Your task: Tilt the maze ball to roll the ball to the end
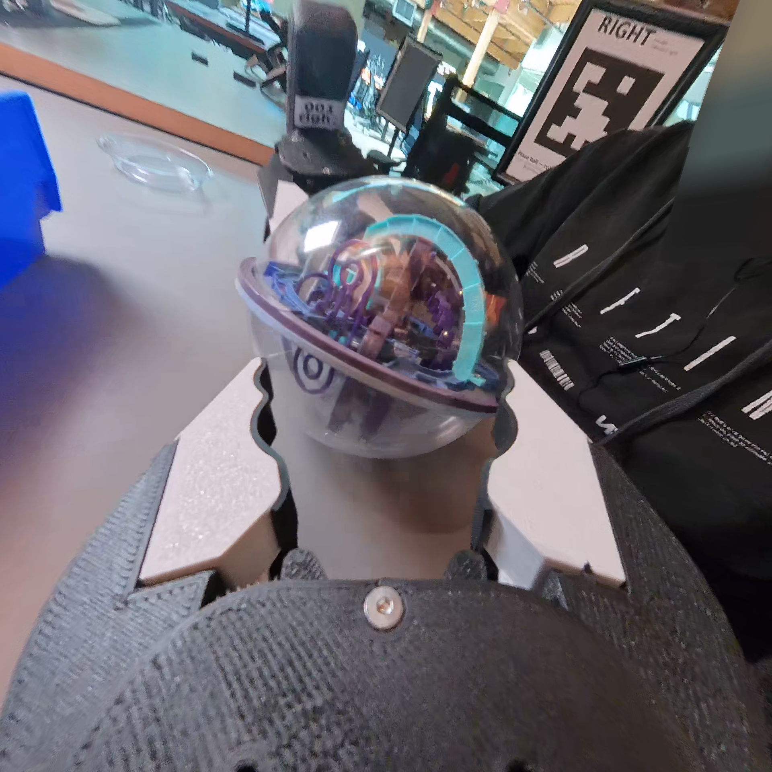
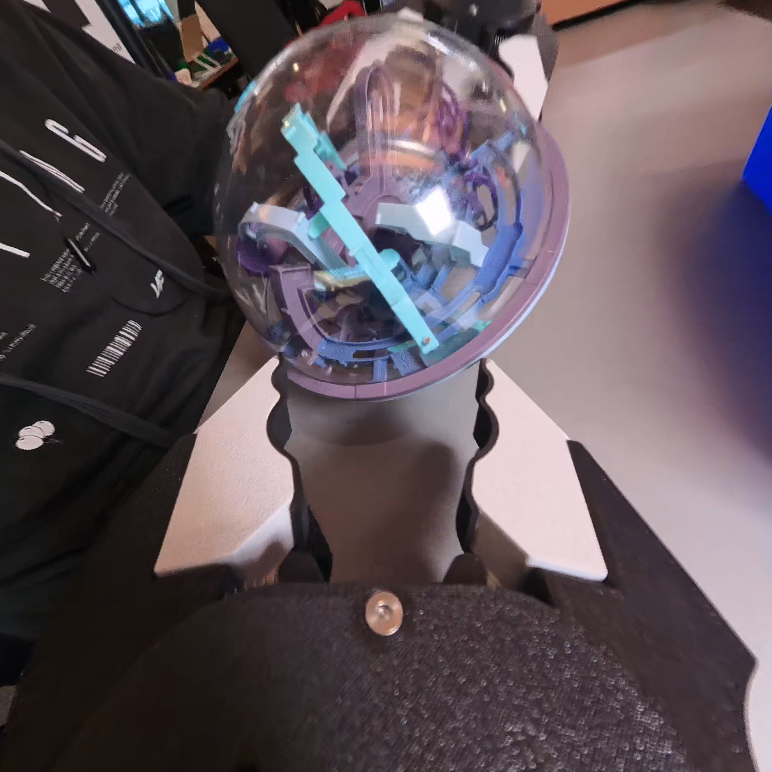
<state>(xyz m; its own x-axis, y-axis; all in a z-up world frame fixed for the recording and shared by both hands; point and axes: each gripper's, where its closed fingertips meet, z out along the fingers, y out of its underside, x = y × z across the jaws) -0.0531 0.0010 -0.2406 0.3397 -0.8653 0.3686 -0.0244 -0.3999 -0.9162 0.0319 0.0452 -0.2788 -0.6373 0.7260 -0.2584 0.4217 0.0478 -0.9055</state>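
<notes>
The maze ball (image 1: 376,317) is a clear sphere with a purple equator band and teal, blue and purple tracks inside. It is held above the grey table (image 1: 138,300), its band tilted. My left gripper (image 1: 384,376) is shut on its near lower side, with the white fingers (image 1: 225,451) pressing on both flanks. My right gripper (image 2: 381,367) is shut on the ball (image 2: 388,209) from the opposite side. Its black body (image 1: 319,138) shows behind the ball in the left wrist view. I cannot make out the small rolling ball inside.
A blue bin (image 1: 21,175) stands at the table's left and also shows in the right wrist view (image 2: 758,154). A clear plastic dish (image 1: 154,163) lies beyond it. A person in a black hoodie (image 1: 647,334) is close beside the ball. A framed marker sign (image 1: 605,92) stands behind.
</notes>
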